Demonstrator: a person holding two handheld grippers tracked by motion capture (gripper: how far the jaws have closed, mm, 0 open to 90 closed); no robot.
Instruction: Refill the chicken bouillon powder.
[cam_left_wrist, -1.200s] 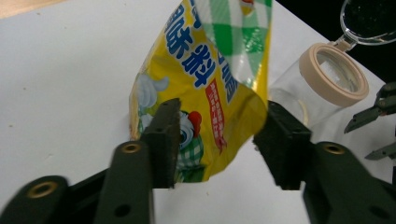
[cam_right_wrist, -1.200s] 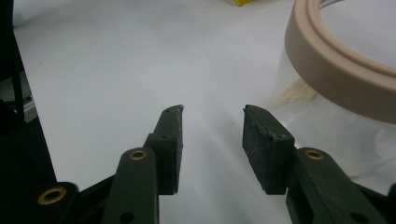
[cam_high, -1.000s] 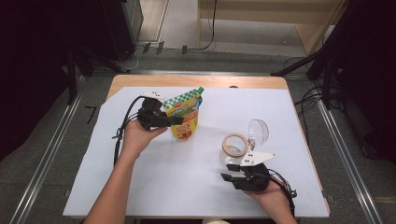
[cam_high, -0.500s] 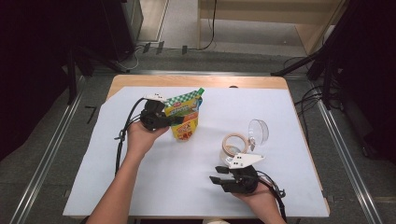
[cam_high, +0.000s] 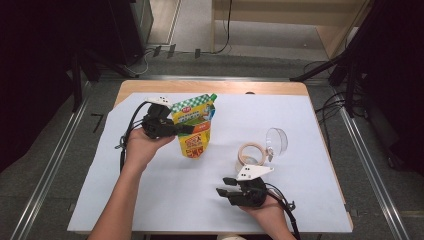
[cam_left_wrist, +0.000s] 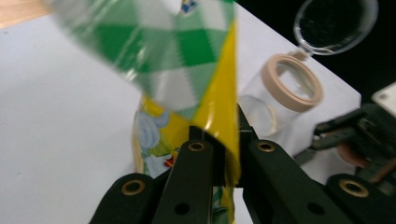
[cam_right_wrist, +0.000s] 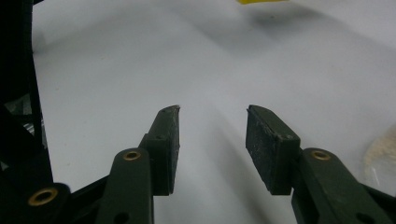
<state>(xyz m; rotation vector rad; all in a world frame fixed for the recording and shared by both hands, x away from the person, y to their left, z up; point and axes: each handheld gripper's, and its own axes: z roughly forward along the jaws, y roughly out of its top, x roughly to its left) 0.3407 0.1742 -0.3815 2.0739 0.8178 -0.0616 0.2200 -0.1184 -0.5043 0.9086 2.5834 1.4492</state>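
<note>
white sheet (cam_high: 150, 200) on wooden table (cam_high: 210, 87) | clear lidded jar (cam_high: 260, 152) right of centre

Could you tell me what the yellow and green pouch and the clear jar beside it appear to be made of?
The pouch looks like flexible printed plastic film with a glossy finish: it bends and creases where the left gripper pinches it. The jar seems to be clear hard plastic, possibly glass: the sheet shows through its wall. Its hinged lid is also transparent, and its beige rim looks matte.
</note>
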